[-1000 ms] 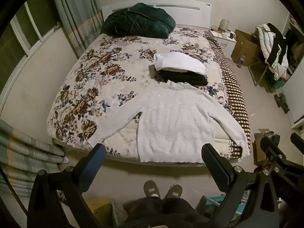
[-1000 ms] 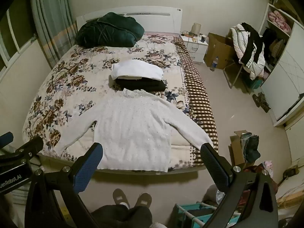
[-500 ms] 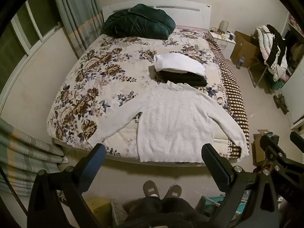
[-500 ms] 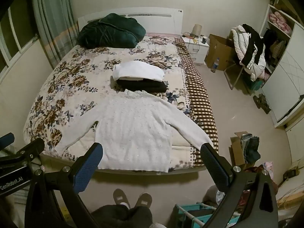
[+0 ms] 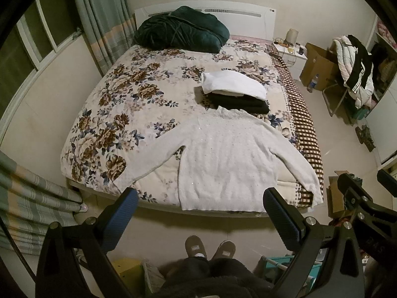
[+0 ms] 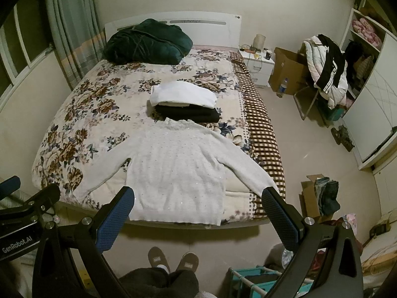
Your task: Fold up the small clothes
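**Sweater lying flat, both grippers hanging back**

Sweater [image 5: 228, 159] is lying spread out just ahead of and below both grippers, on the near end of the bed [image 5: 129, 94]. The left gripper [image 5: 198, 213] is hovering with its jaws wide apart and empty; the right gripper [image 6: 198, 211] is doing the same beside it, well above the fabric and touching nothing.

Compared with a second ago, almost nothing is changing: both views are drifting only slightly and the garment is staying put. That suggests the folding of this piece is not yet beginning, and the hands are probably lining up for a first grasp.

Its long axis is running away from the grippers: hem nearest, at the mattress edge, collar farthest, pointing at the headboard [image 6: 203, 24]. Both sleeves are slanting outward and back toward the grippers.

Beyond the collar, a folded stack [image 6: 184, 104] of a white piece on a black one is sitting, nearly touching it.
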`<state>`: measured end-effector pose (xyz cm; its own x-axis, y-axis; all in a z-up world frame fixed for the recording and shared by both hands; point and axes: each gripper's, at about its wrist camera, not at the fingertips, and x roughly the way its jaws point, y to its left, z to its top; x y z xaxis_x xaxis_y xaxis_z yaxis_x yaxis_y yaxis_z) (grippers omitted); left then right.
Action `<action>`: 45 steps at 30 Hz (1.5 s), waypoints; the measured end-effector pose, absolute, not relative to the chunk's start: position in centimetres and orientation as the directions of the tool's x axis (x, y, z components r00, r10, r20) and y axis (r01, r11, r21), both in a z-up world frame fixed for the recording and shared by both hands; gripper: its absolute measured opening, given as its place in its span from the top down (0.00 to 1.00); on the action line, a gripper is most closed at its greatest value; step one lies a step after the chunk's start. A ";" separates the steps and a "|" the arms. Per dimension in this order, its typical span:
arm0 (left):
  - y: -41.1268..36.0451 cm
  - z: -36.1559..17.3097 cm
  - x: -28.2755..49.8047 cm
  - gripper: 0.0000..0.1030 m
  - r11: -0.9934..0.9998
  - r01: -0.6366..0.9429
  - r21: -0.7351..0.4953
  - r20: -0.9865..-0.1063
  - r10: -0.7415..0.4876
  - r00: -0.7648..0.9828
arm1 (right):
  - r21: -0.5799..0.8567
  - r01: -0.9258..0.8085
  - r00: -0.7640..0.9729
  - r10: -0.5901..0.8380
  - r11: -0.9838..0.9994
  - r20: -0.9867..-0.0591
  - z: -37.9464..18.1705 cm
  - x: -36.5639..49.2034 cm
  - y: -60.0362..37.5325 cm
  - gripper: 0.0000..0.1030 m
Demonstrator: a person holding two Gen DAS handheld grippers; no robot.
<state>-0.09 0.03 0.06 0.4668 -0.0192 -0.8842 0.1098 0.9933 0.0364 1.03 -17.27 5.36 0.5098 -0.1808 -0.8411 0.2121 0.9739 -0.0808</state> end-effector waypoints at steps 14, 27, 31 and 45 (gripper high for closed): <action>0.1 0.8 -0.5 0.00 0.994 0.107 0.032 -0.881 -0.023 0.472 | -0.084 0.211 0.513 -0.184 0.974 -0.838 5.7 0.4 -16.3 0.00; 0.2 0.8 -0.5 0.00 0.994 0.107 0.028 -0.880 -0.027 0.475 | -0.084 0.213 0.517 -0.185 0.973 -0.836 5.6 0.2 -16.4 0.00; 0.2 0.8 -0.5 0.00 0.994 0.106 0.026 -0.879 -0.028 0.475 | -0.085 0.212 0.518 -0.185 0.974 -0.835 5.8 0.2 -16.3 0.00; 0.2 0.9 -0.6 0.00 0.994 0.108 0.024 -0.879 -0.031 0.477 | -0.085 0.212 0.520 -0.186 0.974 -0.834 6.0 0.0 -16.2 0.00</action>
<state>-0.65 0.24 0.91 0.4765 -0.0311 -0.8786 0.1084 0.9938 0.0237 -0.02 -16.16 6.00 0.5199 -0.1859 -0.8338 0.2121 0.9736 -0.0849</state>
